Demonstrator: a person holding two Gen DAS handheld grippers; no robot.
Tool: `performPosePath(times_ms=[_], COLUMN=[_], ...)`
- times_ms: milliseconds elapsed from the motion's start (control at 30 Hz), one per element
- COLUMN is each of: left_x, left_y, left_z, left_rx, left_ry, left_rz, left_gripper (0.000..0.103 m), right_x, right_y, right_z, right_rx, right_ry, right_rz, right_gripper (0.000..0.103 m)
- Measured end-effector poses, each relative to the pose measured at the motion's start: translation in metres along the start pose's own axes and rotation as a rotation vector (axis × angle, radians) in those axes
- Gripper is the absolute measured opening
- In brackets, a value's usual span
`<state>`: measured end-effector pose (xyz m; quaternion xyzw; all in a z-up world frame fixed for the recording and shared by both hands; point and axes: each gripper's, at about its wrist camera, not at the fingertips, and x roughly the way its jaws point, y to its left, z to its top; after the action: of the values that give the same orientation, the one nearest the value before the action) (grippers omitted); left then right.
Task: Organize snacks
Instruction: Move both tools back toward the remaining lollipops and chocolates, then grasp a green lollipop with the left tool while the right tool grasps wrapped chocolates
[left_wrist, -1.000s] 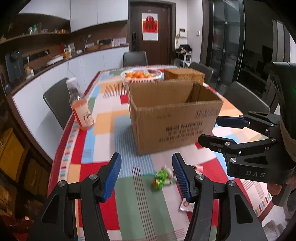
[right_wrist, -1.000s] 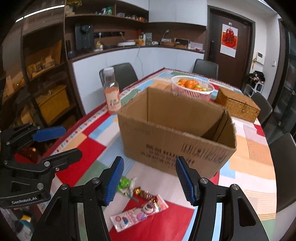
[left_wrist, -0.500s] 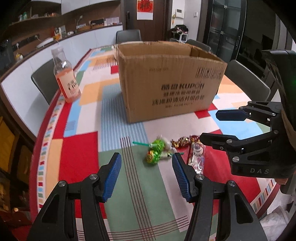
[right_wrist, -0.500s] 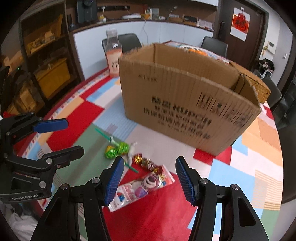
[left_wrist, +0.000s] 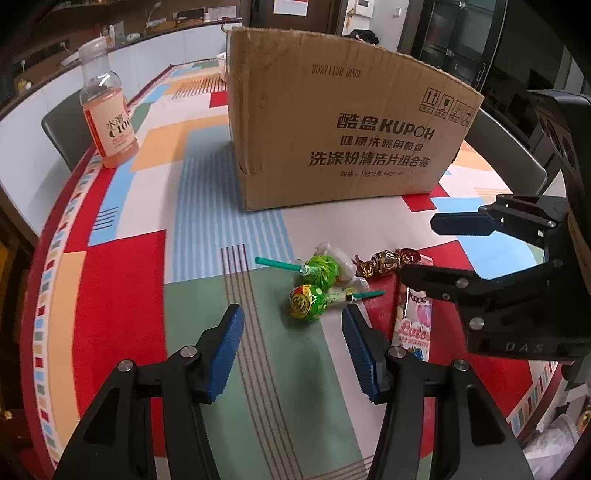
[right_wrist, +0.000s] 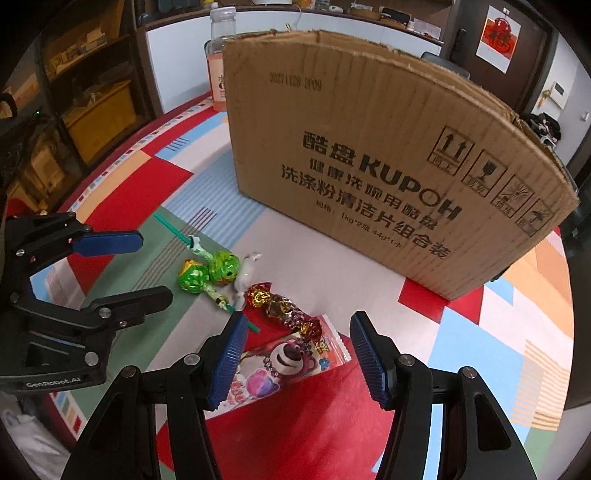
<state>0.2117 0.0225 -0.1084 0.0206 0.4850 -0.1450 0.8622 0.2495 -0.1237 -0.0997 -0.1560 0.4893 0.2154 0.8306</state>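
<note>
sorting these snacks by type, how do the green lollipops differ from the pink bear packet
The green lollipops are round balls in shiny crinkled wrap on thin green sticks; the pink bear packet is a flat, long pouch with no stick. There are two lollipops, lying crossed and touching, but only one packet. The lollipops lie on the green patch of the tablecloth, the packet on the red. Both lie loose on the table in front of the cardboard box, ungripped.

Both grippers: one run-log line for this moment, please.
left gripper: open, empty | right gripper: open, empty, above pink snack packet | green lollipops: on table | cardboard box: behind
</note>
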Motion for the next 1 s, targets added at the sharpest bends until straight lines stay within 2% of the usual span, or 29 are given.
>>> performPosePath(times_ms=[567, 1000], left_x=[0.031, 0.036], left_y=[0.005, 0.007], left_z=[0.008, 0.014], left_rx=[-0.074, -0.086], left_ry=[0.045, 0.033], left_rz=[-0.067, -0.084], left_gripper=[0.036, 0.025], right_x=[0.033, 0.044], right_y=[0.005, 0.012], right_z=[0.009, 0.012], right_rx=[-0.030, -0.025], right_ry=[0.047, 0.047], right_rz=[0.037, 0.047], right_gripper=[0.046, 0.028])
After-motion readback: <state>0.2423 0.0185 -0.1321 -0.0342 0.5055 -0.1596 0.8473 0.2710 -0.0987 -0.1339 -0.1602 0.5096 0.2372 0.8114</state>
